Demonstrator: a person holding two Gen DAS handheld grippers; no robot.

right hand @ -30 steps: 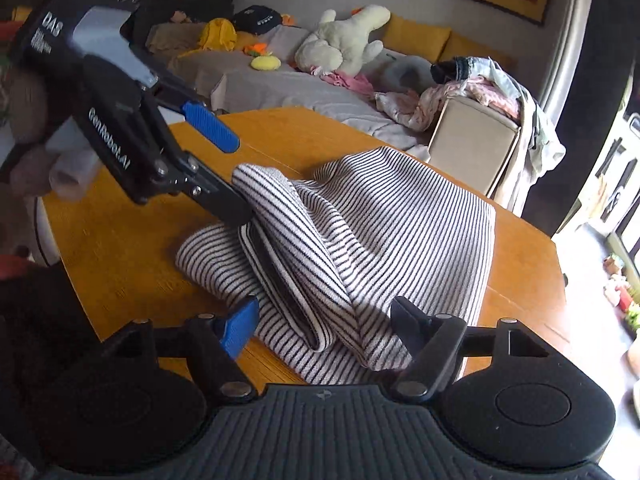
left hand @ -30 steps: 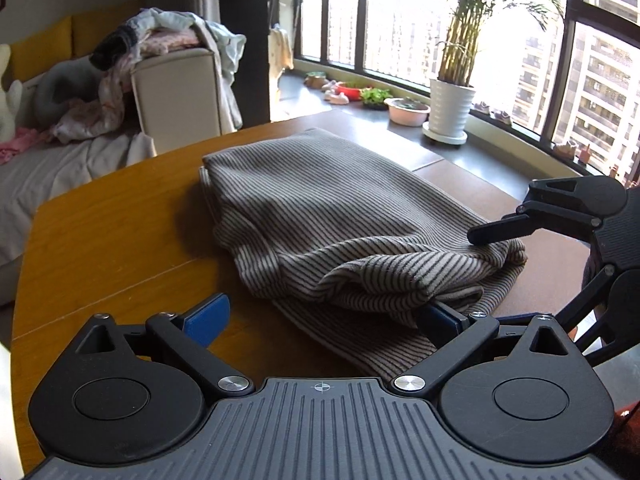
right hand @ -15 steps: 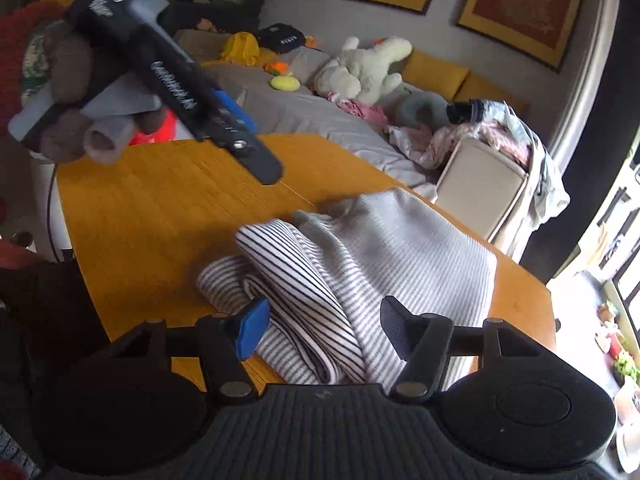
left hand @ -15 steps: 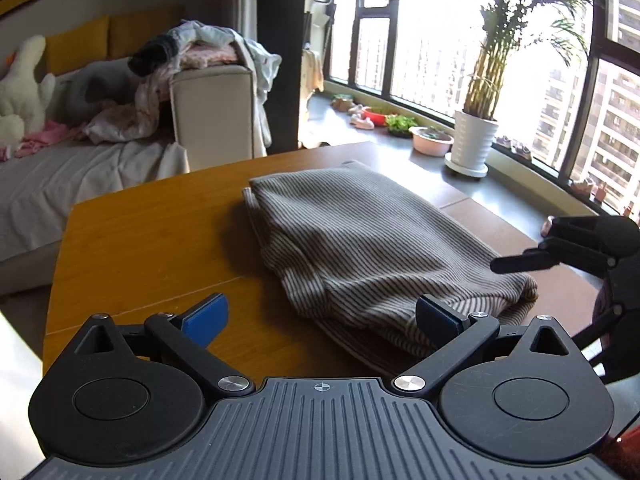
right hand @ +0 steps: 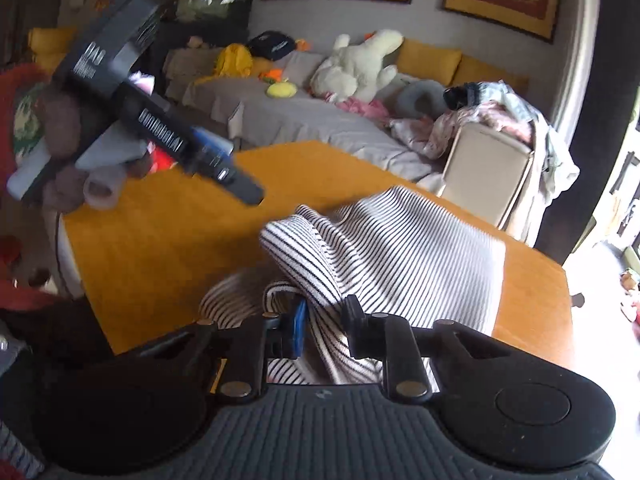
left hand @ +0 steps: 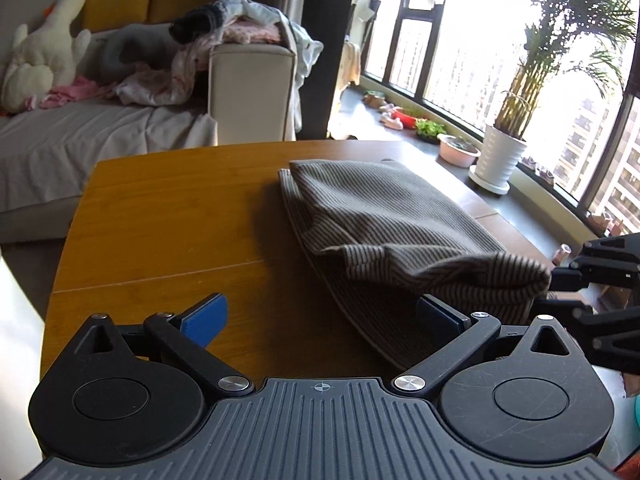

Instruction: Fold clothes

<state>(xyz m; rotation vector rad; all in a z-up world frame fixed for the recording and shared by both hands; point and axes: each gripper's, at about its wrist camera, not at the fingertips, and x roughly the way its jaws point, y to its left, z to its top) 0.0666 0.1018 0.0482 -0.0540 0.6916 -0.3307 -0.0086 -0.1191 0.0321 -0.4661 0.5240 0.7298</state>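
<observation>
A striped knit garment [left hand: 384,216] lies folded on the wooden table [left hand: 172,232]. In the right wrist view my right gripper [right hand: 325,325] has its jaws closing, with a bunched fold of the garment [right hand: 400,256] pinched between the pads. That near corner is raised off the table. In the left wrist view the right gripper [left hand: 560,280] holds the garment's corner at the right edge. My left gripper [left hand: 320,316] is open with nothing between its fingers, just left of the cloth. It also shows blurred, held in a hand, as the left gripper [right hand: 240,188] above the table.
A grey sofa [right hand: 304,120] with plush toys and a clothes pile stands behind the table. A beige armrest [left hand: 250,92] is draped with laundry. A potted plant [left hand: 500,156] and bowls line the window sill on the right. Bare tabletop lies left of the garment.
The left gripper drew back from the garment's fold and swung away to the left. The right gripper's jaws narrowed onto the fold, and the corner now lifts.
</observation>
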